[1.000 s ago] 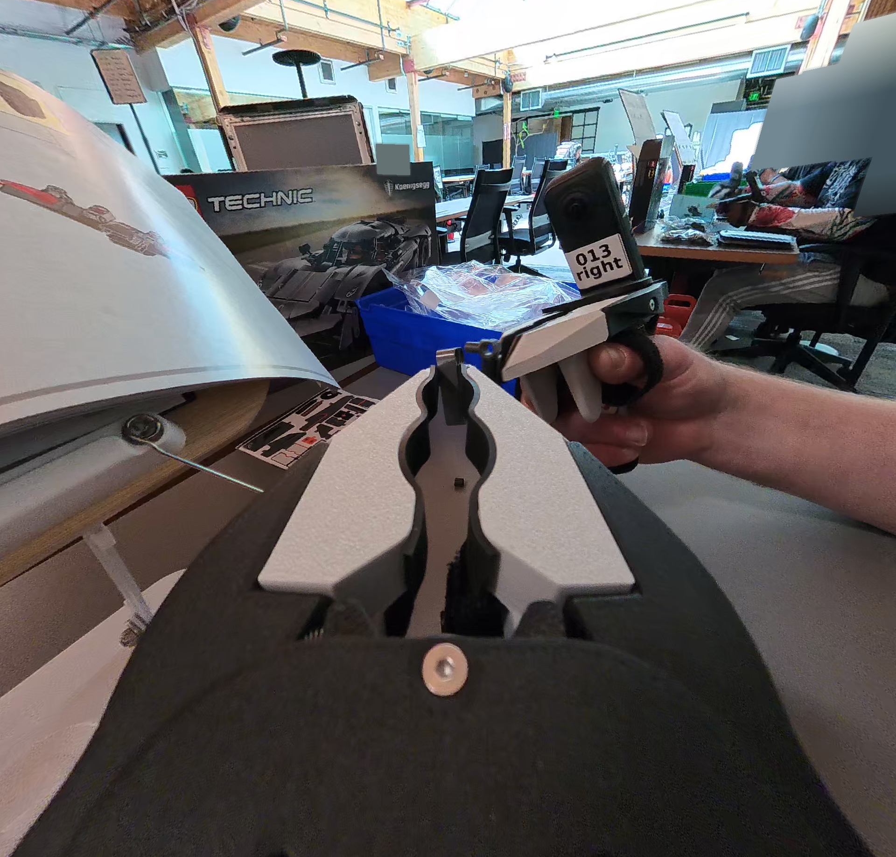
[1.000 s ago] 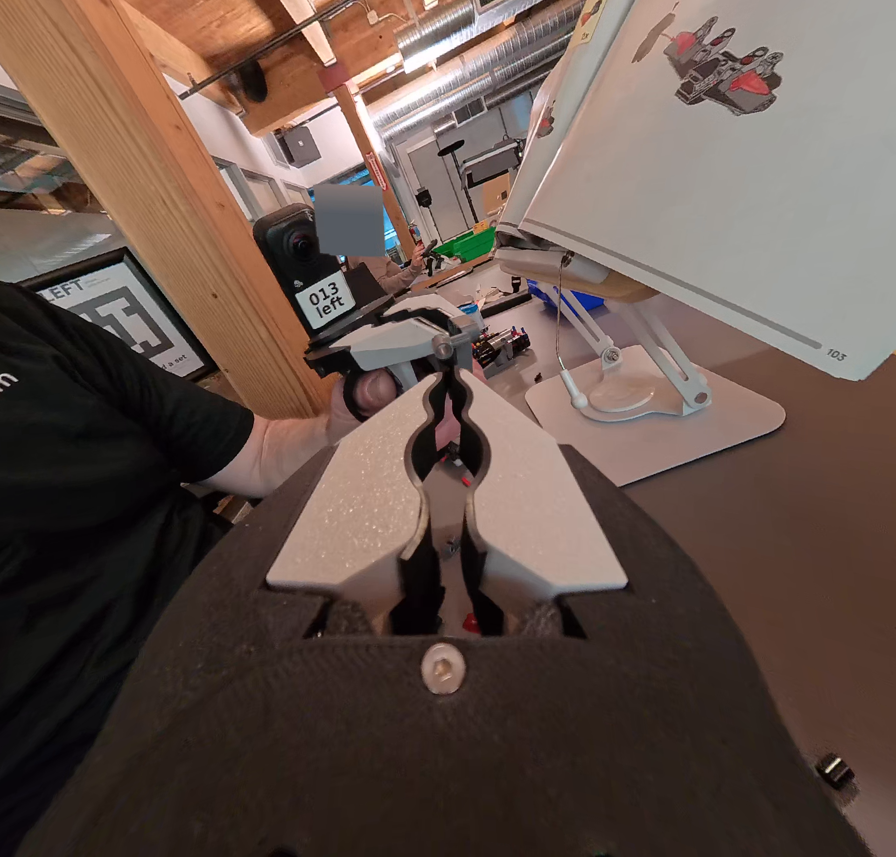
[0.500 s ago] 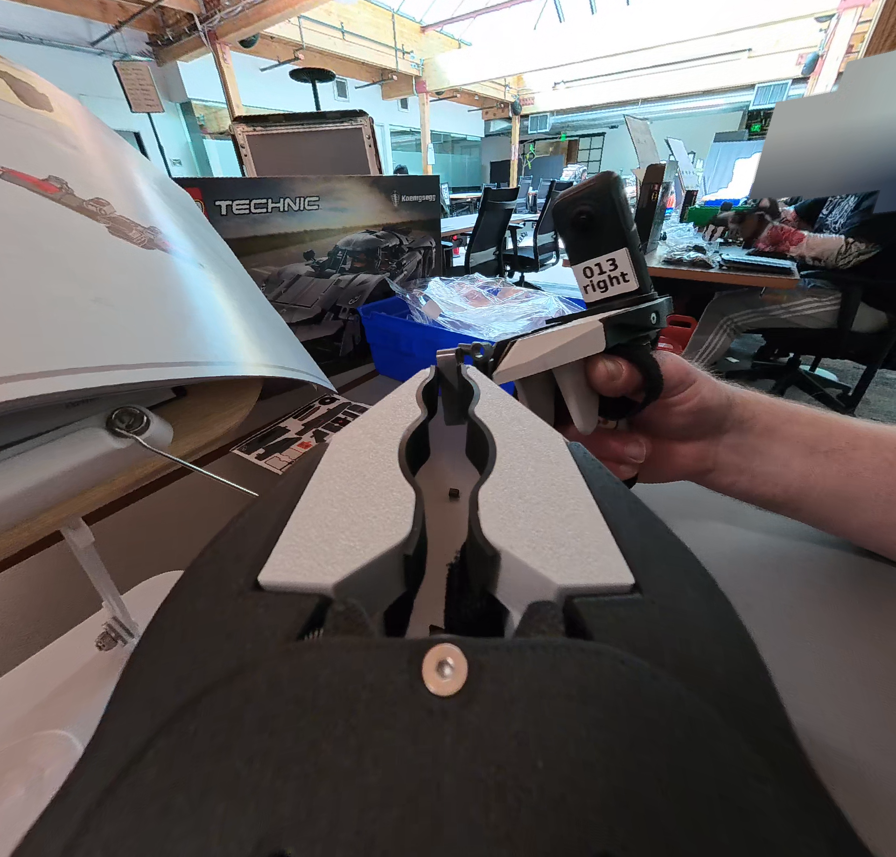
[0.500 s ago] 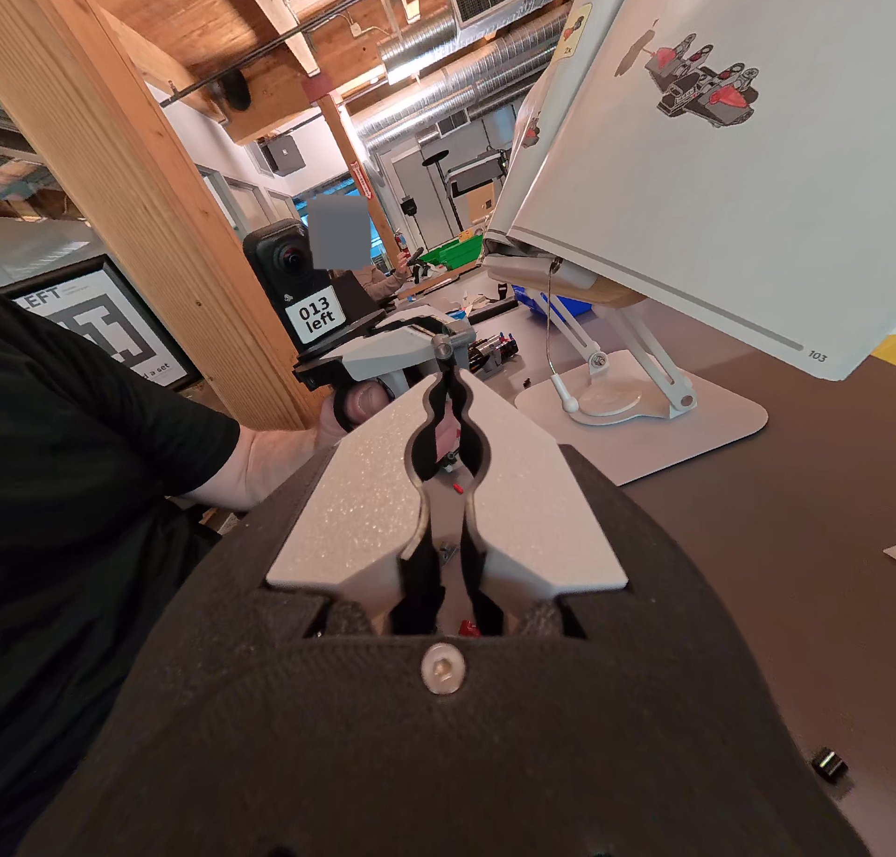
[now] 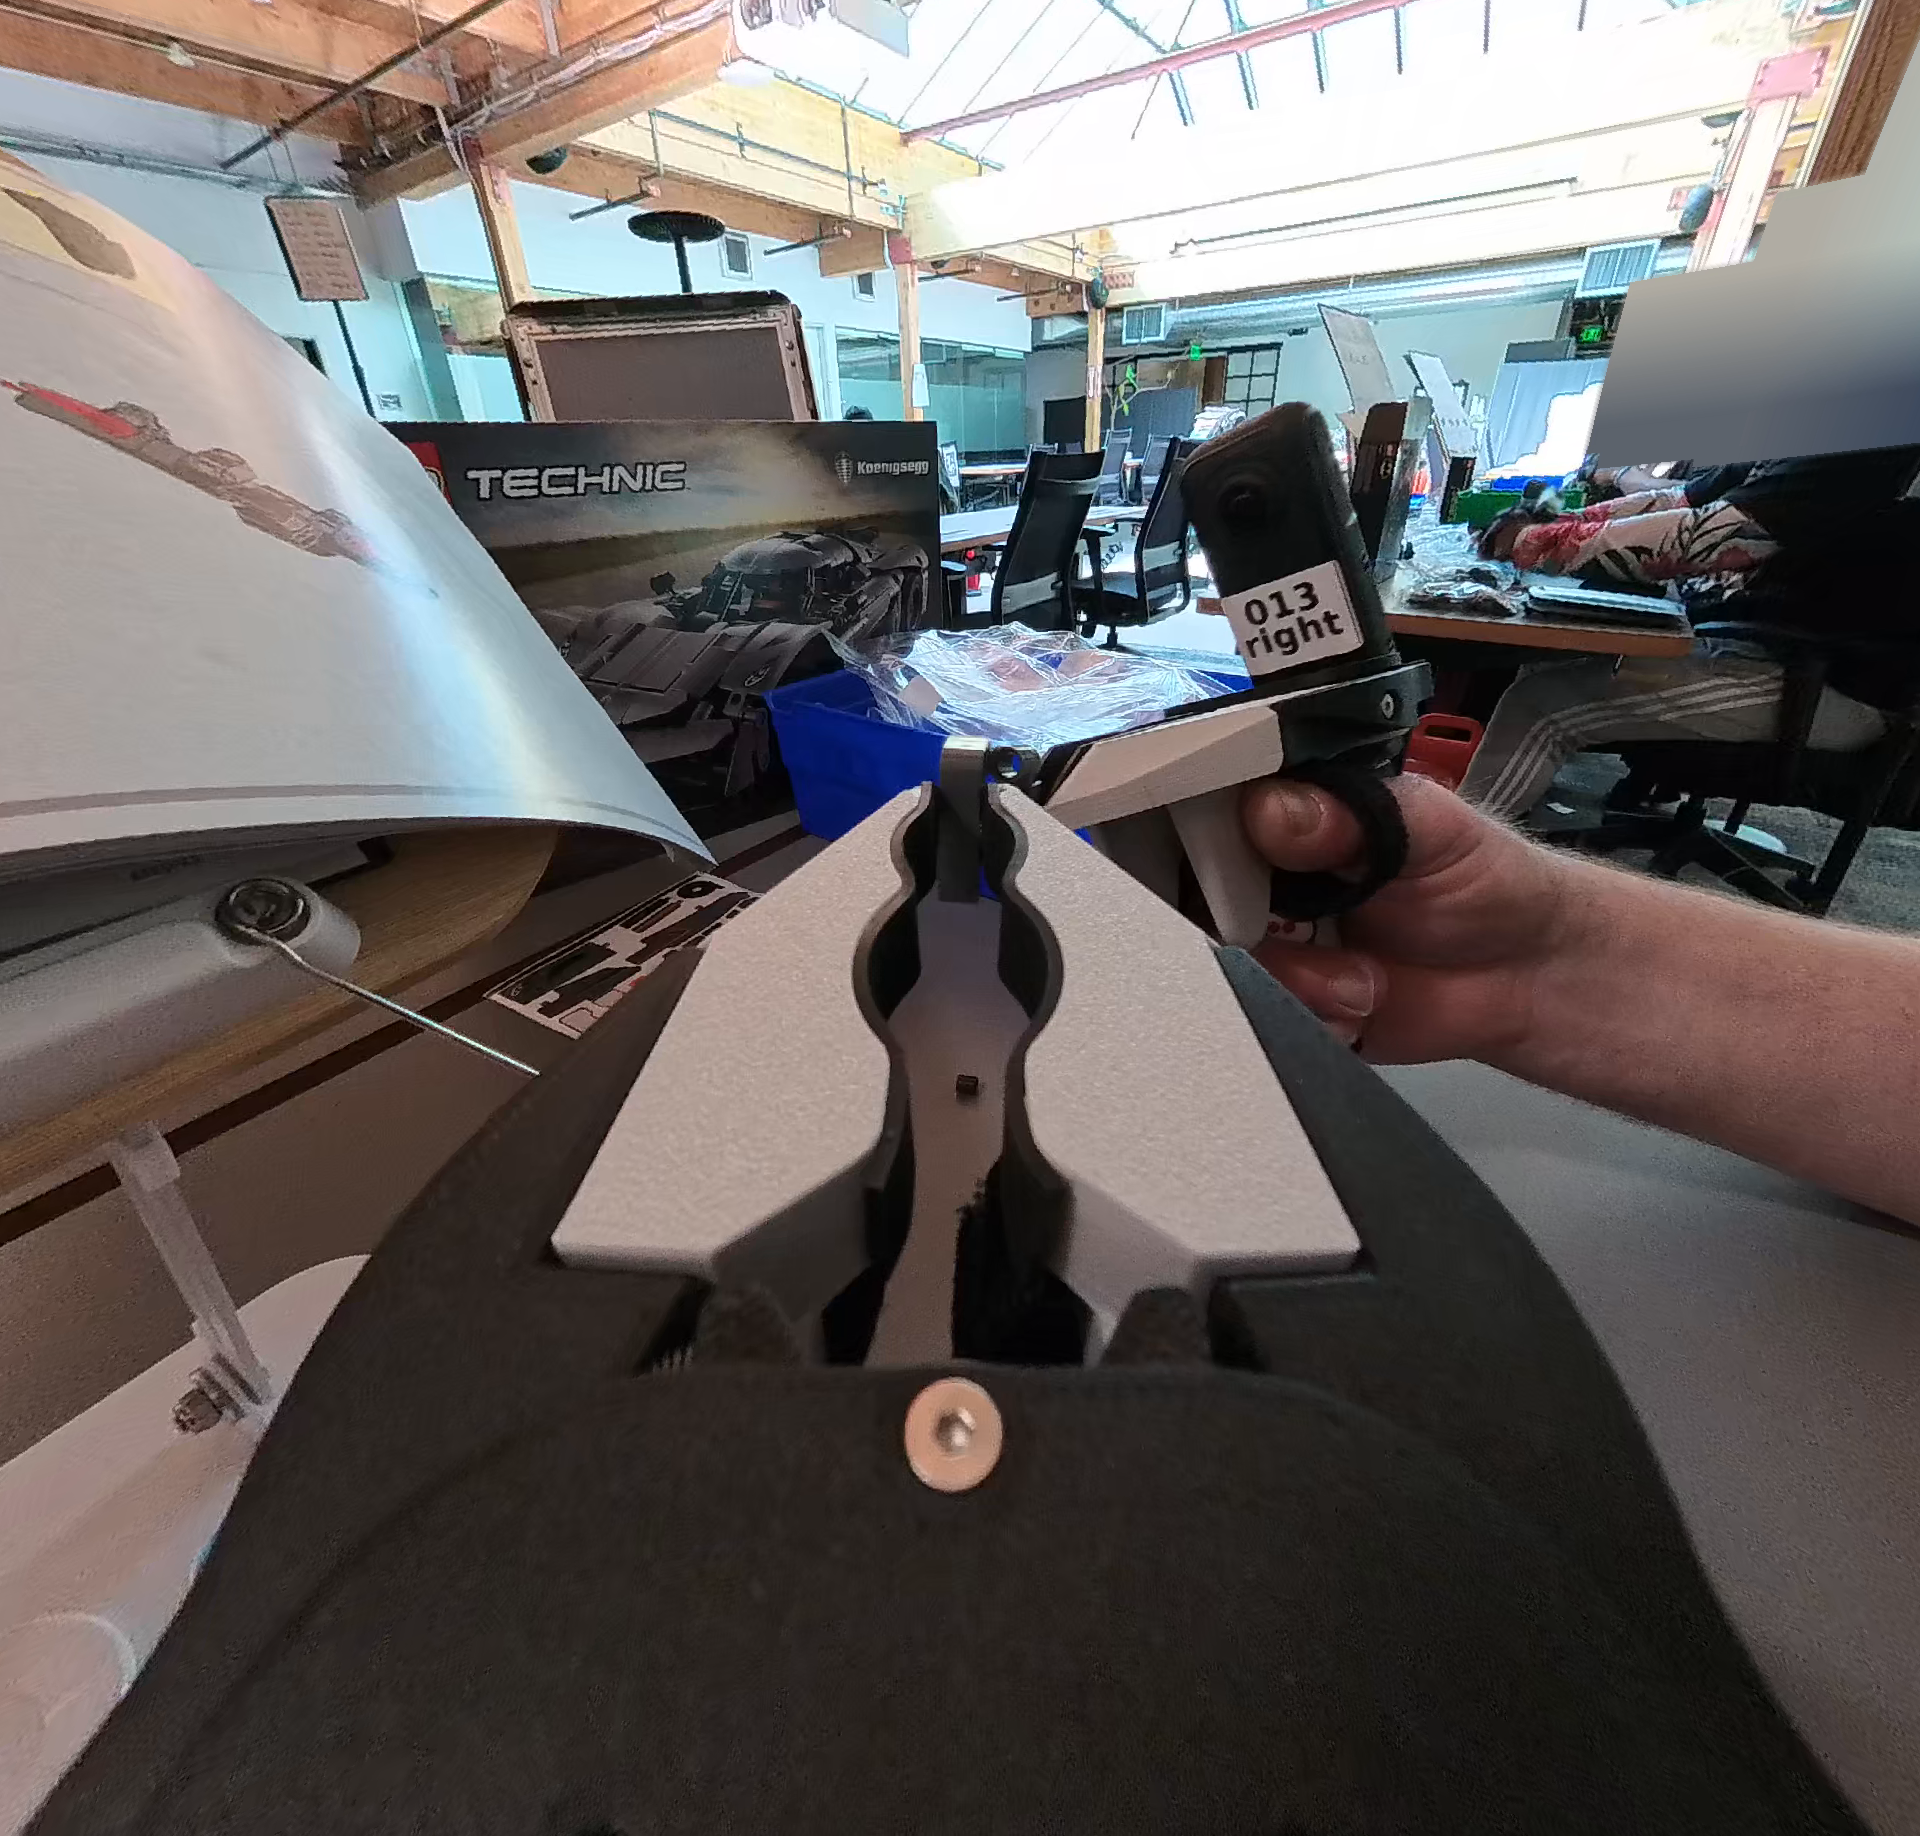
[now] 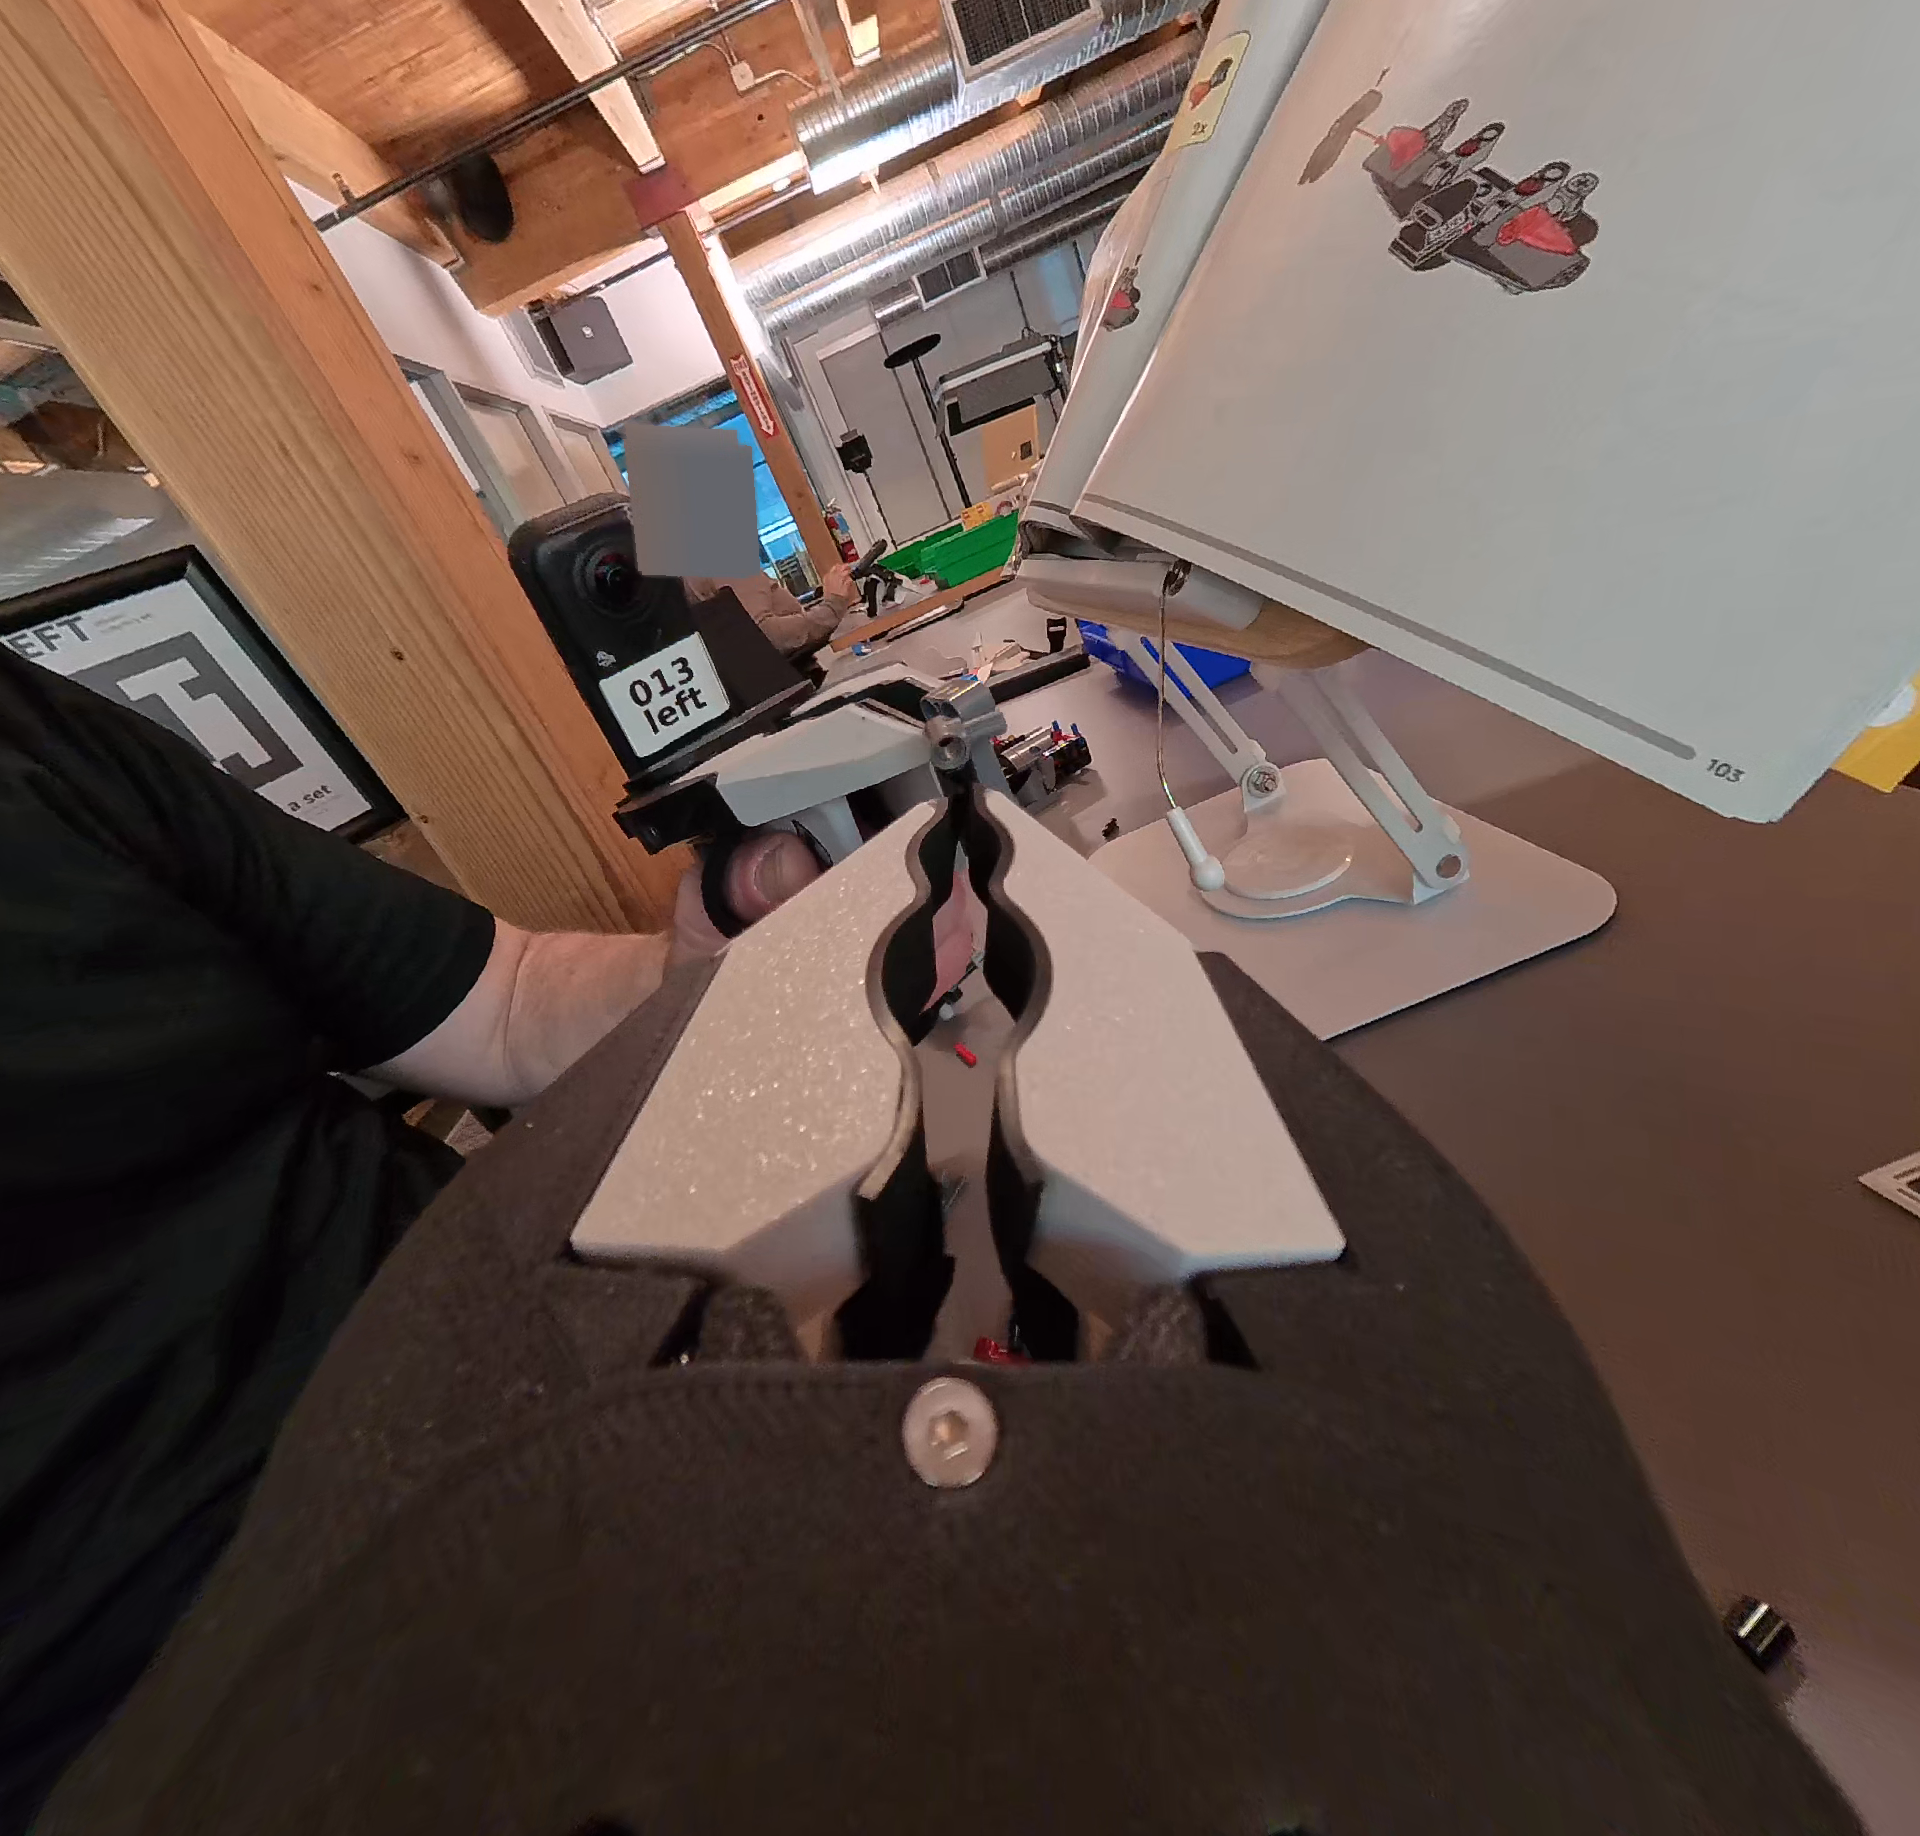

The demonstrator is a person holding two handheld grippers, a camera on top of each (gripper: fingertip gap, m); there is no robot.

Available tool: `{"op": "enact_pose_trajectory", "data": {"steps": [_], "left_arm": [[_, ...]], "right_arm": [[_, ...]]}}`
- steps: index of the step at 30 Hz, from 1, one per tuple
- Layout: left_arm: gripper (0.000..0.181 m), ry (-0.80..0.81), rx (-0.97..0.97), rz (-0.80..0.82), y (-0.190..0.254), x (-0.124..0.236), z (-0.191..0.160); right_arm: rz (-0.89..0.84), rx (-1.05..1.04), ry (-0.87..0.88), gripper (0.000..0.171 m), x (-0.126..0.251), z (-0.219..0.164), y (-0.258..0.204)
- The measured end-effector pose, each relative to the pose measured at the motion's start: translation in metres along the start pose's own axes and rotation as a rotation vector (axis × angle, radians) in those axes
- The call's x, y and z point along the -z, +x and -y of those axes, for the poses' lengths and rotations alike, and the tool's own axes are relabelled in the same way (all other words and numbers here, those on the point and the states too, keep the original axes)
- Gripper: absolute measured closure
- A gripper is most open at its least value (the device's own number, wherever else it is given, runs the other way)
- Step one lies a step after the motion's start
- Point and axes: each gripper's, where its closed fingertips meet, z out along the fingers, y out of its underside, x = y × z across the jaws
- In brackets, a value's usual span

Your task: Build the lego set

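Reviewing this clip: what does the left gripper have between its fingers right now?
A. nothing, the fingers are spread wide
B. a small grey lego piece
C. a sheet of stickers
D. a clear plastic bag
B: in the left wrist view the left gripper has its fingers closed on a small grey lego piece, and the right wrist view shows the same grey piece at the tips where both grippers meet.

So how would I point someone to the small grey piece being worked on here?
Find the big open instruction book propped on its white stand. In front of it the left gripper and the right gripper meet tip to tip. The grey lego piece is pinched where they meet, held above the table, unlike the loose bits lying on it.
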Motion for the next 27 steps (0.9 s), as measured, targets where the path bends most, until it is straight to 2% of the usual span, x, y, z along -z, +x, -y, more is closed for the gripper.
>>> {"op": "enact_pose_trajectory", "data": {"steps": [27], "left_arm": [[0.175,0.038,0.036,0.099,-0.0037,0.0007,-0.0011]], "right_arm": [[-0.092,0.103,0.015,0.171,-0.0024,0.0016,0.0020]]}}
